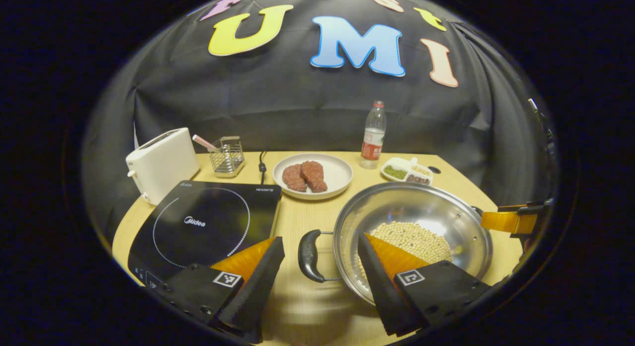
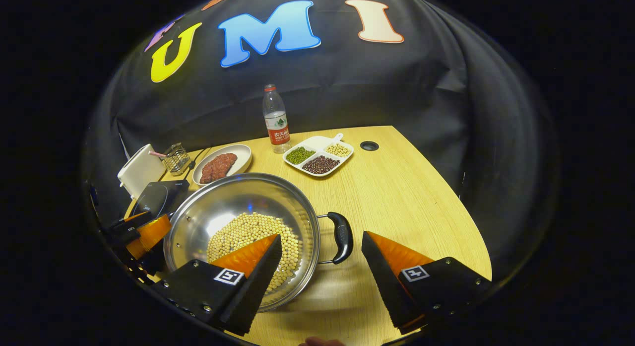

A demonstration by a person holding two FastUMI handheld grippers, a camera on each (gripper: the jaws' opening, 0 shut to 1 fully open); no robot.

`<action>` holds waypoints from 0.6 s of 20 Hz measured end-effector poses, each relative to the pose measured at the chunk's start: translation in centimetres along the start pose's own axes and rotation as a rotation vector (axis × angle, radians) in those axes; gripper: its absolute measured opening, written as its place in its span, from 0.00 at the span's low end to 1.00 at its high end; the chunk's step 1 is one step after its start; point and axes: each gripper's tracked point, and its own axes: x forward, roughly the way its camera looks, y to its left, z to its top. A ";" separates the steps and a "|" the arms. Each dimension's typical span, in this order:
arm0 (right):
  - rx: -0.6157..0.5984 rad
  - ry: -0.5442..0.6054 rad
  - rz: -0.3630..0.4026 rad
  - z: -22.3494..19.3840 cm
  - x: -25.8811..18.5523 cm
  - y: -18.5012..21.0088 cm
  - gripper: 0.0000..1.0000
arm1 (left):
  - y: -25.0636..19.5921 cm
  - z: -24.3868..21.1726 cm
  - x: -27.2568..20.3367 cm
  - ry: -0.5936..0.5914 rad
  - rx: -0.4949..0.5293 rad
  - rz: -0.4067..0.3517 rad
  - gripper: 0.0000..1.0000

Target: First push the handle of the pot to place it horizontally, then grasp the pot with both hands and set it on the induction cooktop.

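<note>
Straddling one black side handle each, the left gripper (image 1: 320, 266) and right gripper (image 2: 320, 266) both hold jaws wide open, gripping nothing. Steel pot (image 1: 421, 207) rests on the counter (image 2: 407, 197), just beside the induction cooktop (image 1: 208, 222), its left handle (image 1: 310, 255) and right handle (image 2: 342, 237) lying level. Judgement: rigid, smooth-walled, weighted with loose beans (image 1: 416, 239); clamp both handles, lift level.

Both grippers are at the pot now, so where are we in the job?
Done: handles look horizontal. In hand: left gripper and right gripper each open, straddling a pot handle, not yet clamped. Left: grasp, lift the pot onto the induction cooktop.
</note>
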 end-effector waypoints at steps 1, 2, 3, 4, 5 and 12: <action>-0.002 0.011 -0.003 -0.2 0.5 0.0 0.99 | 0.0 -0.5 0.5 0.017 0.011 0.000 0.99; -0.003 0.022 -0.007 -0.4 1.1 0.0 0.99 | 0.0 -1.0 1.0 0.030 0.019 -0.002 0.99; -0.003 0.033 -0.008 -0.6 1.5 0.0 0.99 | 0.0 -1.2 1.5 0.041 0.022 -0.007 0.96; -0.003 0.044 -0.011 -0.8 2.0 -0.1 0.99 | -0.2 -1.3 1.8 0.045 0.023 -0.011 0.98; -0.006 0.061 -0.015 -1.2 2.4 -0.2 0.99 | -0.3 -1.3 2.1 0.049 0.027 -0.015 0.98; -0.010 0.126 -0.024 -2.9 4.8 -0.3 0.99 | -0.8 -2.8 3.2 0.102 0.044 -0.039 0.96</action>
